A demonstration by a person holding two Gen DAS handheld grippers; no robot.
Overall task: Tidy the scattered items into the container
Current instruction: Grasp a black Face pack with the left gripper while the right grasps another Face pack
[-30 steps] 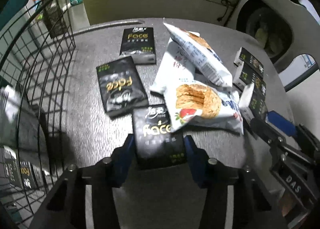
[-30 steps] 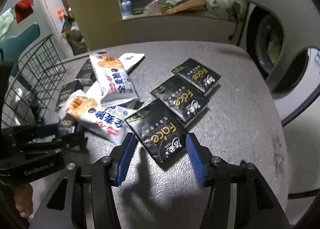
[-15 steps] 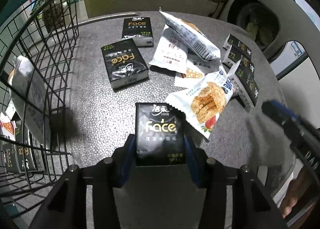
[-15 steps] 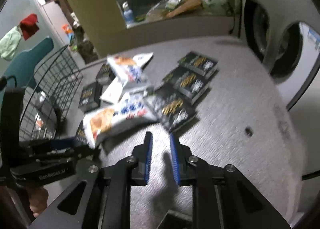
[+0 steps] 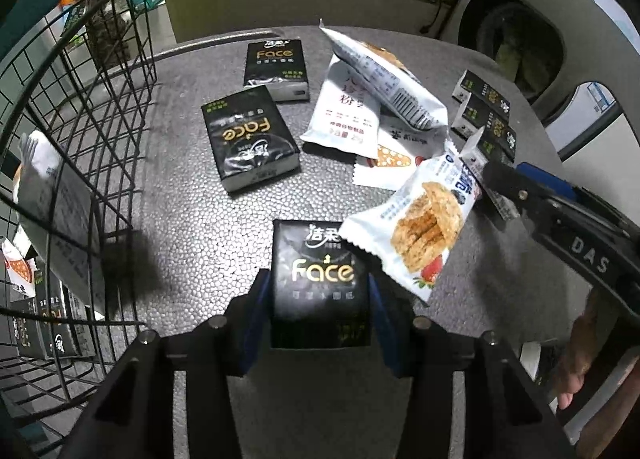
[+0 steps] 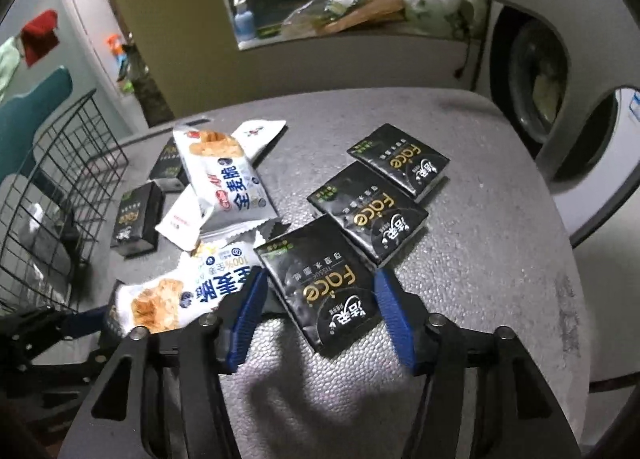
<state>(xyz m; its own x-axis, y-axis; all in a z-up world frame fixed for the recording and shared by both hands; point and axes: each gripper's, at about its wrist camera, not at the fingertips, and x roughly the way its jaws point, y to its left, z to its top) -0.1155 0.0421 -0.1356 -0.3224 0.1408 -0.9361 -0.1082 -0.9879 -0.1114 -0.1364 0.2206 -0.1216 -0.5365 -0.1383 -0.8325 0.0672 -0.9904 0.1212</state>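
the left gripper [image 5: 320, 295] has its jaws clamped on a glossy black rectangular tissue pack [image 5: 319, 283] with gold "face" lettering, raised over the pebbled grey table [image 5: 192, 227]; a second ago that pack lay flat on the table between the jaws. just right of it a crinkled white biscuit packet [image 5: 416, 237] hangs tilted in the air with its far end at the right gripper's tip; a second ago it lay on the table.

the right gripper [image 6: 320, 301] has its jaws opening, blue pads either side of a flat black foil tissue packet [image 6: 324, 283] that lies on the table, neither pad pressing it. half a second ago these jaws were nearly closed and empty. its left finger [image 6: 244, 317] lies against the biscuit packet.

further off the left wrist view shows two more black boxy tissue packs [image 5: 249, 139] lying flat and three more white snack packets [image 5: 384, 79] in a loose heap. the right wrist view shows two more flat black packets [image 6: 370, 211] in a row beyond the near one, three in all.

at the left edge stands the black wire basket [image 5: 100, 107], a square-mesh grid, already holding black tissue packs and white packets; their number cannot be counted.
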